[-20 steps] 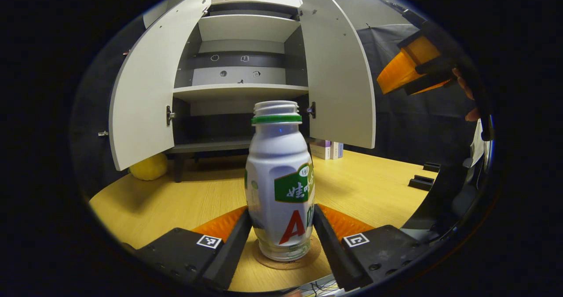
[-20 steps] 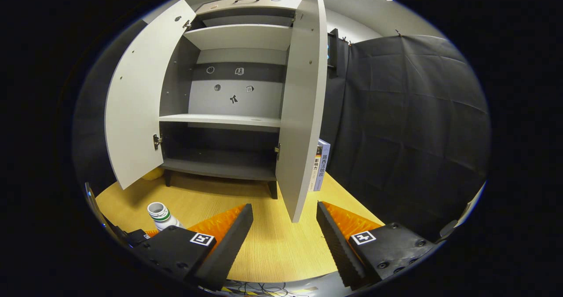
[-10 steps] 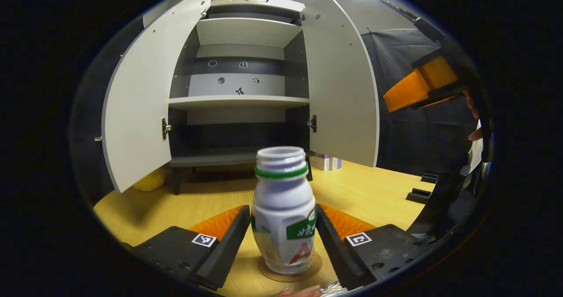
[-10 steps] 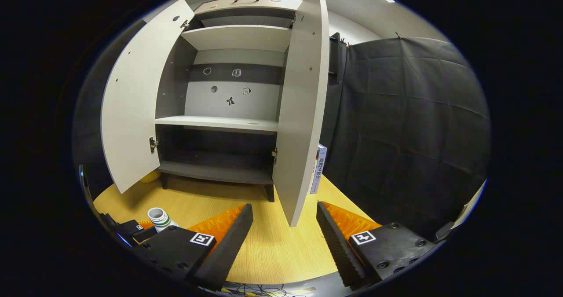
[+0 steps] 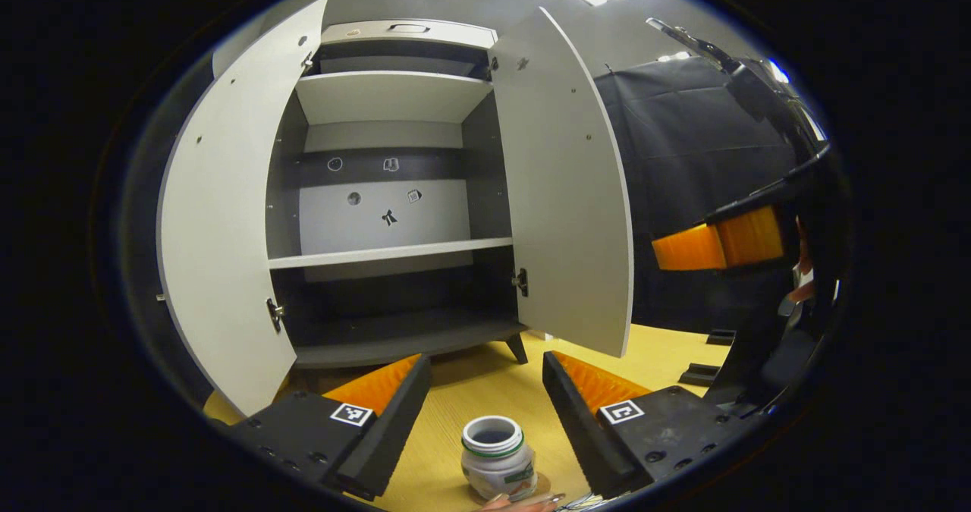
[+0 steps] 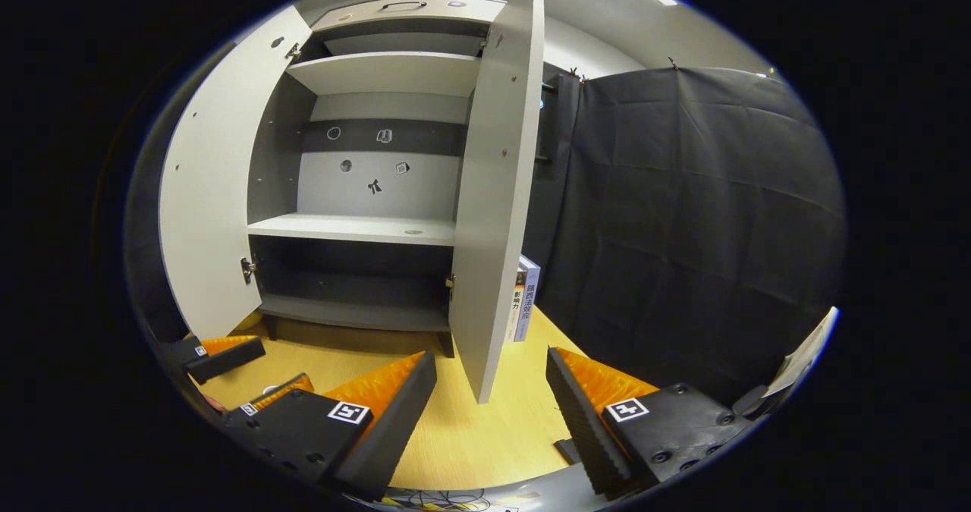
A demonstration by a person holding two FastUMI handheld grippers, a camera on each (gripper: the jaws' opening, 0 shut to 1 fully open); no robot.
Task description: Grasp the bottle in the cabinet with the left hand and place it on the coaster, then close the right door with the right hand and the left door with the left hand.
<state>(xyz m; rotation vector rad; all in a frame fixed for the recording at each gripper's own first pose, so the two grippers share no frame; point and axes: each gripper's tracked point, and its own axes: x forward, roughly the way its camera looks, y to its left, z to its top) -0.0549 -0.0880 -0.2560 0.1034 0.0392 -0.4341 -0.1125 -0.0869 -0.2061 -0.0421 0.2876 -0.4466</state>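
So the first part looks finished: the bottle (image 5: 497,459) stands upright on the table (image 5: 485,391), below and between the fingers of my left gripper (image 5: 485,409), which are spread wide and hold nothing. I can't make out the coaster under it from this angle, so I only judge that it sits where it should. What's left is both doors. The right door (image 6: 497,186) stands wide open, its edge just ahead of my right gripper (image 6: 489,409) and a little left of its gap — those fingers are also parted and empty, not yet touching it. The left door (image 5: 220,224) swings out ahead-left of the left gripper, well apart. The cabinet (image 5: 387,216) shelves look bare. Next, I reckon, the right gripper pushes its door shut — then the left follows.
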